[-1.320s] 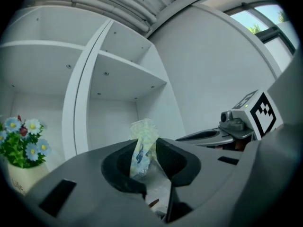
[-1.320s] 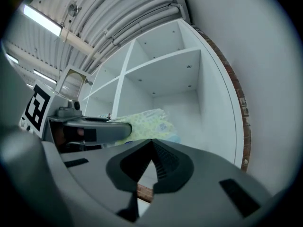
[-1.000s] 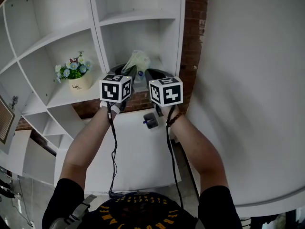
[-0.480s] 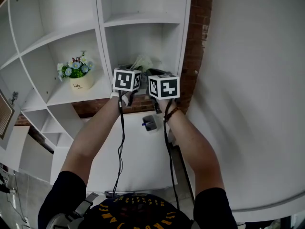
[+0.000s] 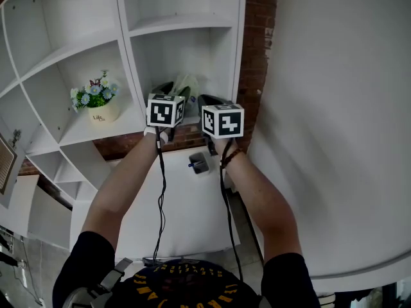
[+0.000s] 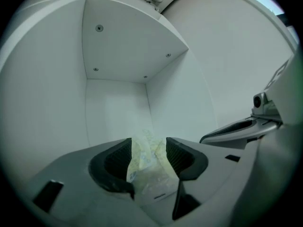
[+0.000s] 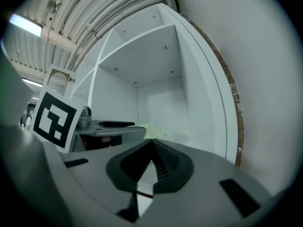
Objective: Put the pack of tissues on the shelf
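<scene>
Pale tissues [image 6: 147, 174] between left tongs [image 6: 149, 146], just opened

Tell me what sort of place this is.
Probably a loft-style office or studio, though not certain: white cubby shelving against a red brick wall, a small pot of flowers as decoration, and bare ceiling pipes overhead.

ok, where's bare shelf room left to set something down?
Free: the white cubby above the pale green tissue pack, the one above the white flower pot, plus bare board right of that pot. Crowded: the pack's cubby, with the right tool and the left tool, whose jaws have just been opening, pack between them.
</scene>
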A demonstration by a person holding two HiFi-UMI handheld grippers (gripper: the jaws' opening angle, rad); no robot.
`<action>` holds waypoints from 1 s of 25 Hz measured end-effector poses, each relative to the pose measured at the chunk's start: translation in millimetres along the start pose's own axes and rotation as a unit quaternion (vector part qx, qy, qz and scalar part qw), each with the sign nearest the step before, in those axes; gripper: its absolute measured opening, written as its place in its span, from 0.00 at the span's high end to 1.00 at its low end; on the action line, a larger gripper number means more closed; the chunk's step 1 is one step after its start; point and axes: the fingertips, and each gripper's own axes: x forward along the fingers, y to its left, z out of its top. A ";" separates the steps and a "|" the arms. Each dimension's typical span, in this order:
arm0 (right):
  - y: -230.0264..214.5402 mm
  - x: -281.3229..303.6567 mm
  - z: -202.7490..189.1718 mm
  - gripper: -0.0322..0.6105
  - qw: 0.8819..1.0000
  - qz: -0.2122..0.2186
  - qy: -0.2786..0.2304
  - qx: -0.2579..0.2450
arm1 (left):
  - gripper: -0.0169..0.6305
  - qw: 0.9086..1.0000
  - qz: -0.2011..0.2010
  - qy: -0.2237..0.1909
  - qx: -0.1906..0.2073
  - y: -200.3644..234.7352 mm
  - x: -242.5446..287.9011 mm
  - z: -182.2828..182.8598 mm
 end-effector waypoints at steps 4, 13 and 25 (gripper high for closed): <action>2.4 -3.9 -0.2 0.96 1.000 0.001 -0.009 0.003 | 0.64 0.999 -0.017 -0.022 -0.029 -7.2 -13.9 6.4; 15.4 -24.6 -2.1 0.96 0.999 0.013 -0.037 0.033 | 0.64 0.994 -0.043 -0.093 -0.030 -29.6 -71.9 17.0; 60.2 -87.8 -30.5 0.96 0.997 0.063 -0.046 -0.022 | 0.64 0.985 -0.143 -0.095 -0.029 -81.2 -162.5 -44.1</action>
